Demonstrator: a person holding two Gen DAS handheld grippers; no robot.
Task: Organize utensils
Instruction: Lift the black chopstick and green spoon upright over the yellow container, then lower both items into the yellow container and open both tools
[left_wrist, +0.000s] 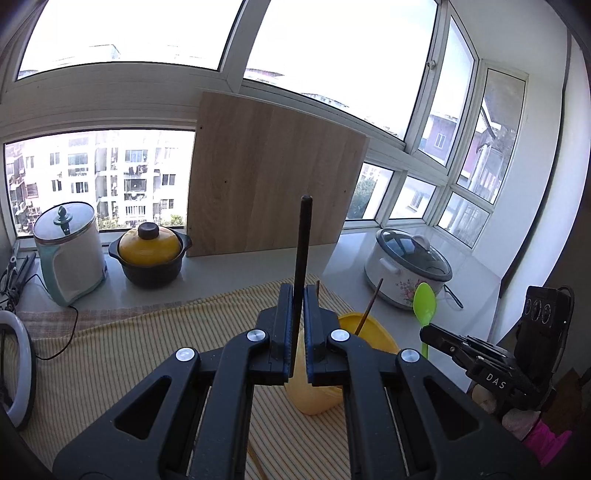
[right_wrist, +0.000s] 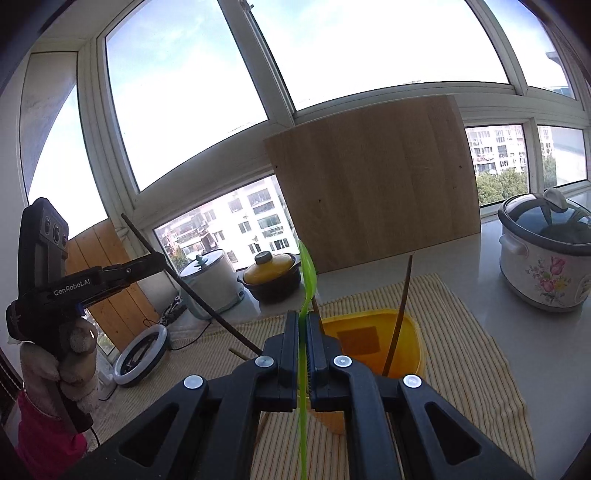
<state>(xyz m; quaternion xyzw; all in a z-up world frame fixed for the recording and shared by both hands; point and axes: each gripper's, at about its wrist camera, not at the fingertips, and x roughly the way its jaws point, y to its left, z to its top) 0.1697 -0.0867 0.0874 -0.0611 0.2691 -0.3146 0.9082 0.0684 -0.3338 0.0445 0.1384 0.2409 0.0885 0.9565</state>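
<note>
My left gripper is shut on a black chopstick that points up, above the yellow container. A brown chopstick leans inside that container. In the right wrist view my right gripper is shut on the thin handle of a green spoon, bowl upward, just left of the yellow container and its brown chopstick. The left gripper shows at the left, carrying the black chopstick slantwise. The green spoon and right gripper appear at the right of the left wrist view.
A yellow striped cloth covers the counter, and a wooden chopstick lies on it. Behind stand a wooden board, a floral slow cooker, a yellow-lidded black pot and a kettle. A ring light lies at the left.
</note>
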